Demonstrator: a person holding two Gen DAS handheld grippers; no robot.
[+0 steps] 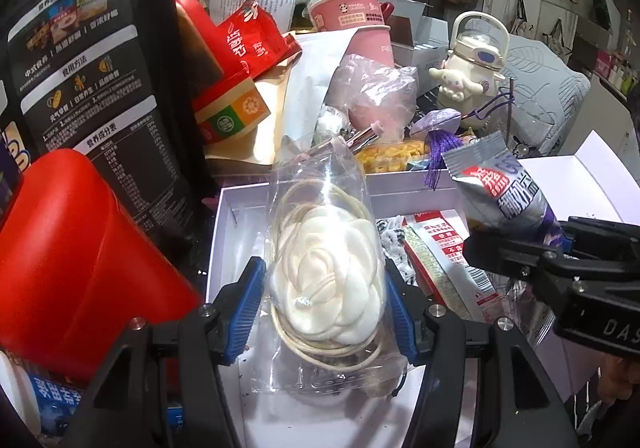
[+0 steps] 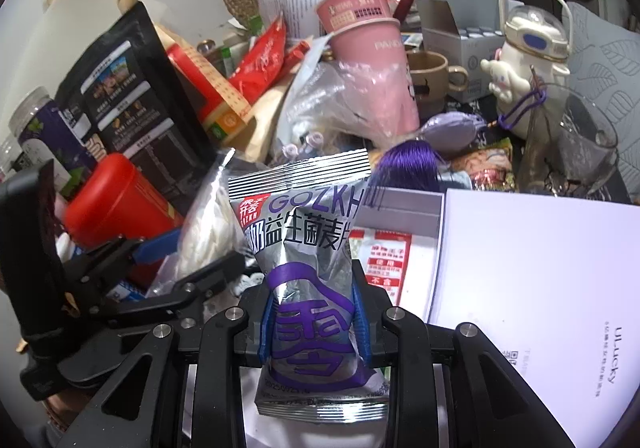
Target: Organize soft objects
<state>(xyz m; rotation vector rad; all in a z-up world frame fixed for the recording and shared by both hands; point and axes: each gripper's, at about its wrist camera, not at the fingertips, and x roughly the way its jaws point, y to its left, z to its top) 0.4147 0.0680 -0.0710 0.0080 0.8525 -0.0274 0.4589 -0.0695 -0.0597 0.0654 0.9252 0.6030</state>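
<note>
My left gripper (image 1: 325, 296) is shut on a clear plastic bag holding a white fabric flower (image 1: 326, 280) with a coiled cord, above the open white box (image 1: 224, 232). My right gripper (image 2: 316, 312) is shut on a silver and purple snack packet (image 2: 308, 248), held upright over the same box (image 2: 436, 224). The packet also shows at the right in the left wrist view (image 1: 500, 192), with the right gripper behind it. The flower bag shows at the left in the right wrist view (image 2: 208, 224). A red and white sachet (image 1: 444, 252) lies in the box.
A red lid (image 1: 80, 256) and a black pouch (image 1: 96, 60) stand on the left. Behind the box lie a pink cup (image 2: 368, 44), a crumpled plastic bag (image 1: 372, 92), a purple tasselled sachet (image 2: 440, 128), a white character bottle (image 1: 472, 64) and the white box lid (image 2: 540, 288).
</note>
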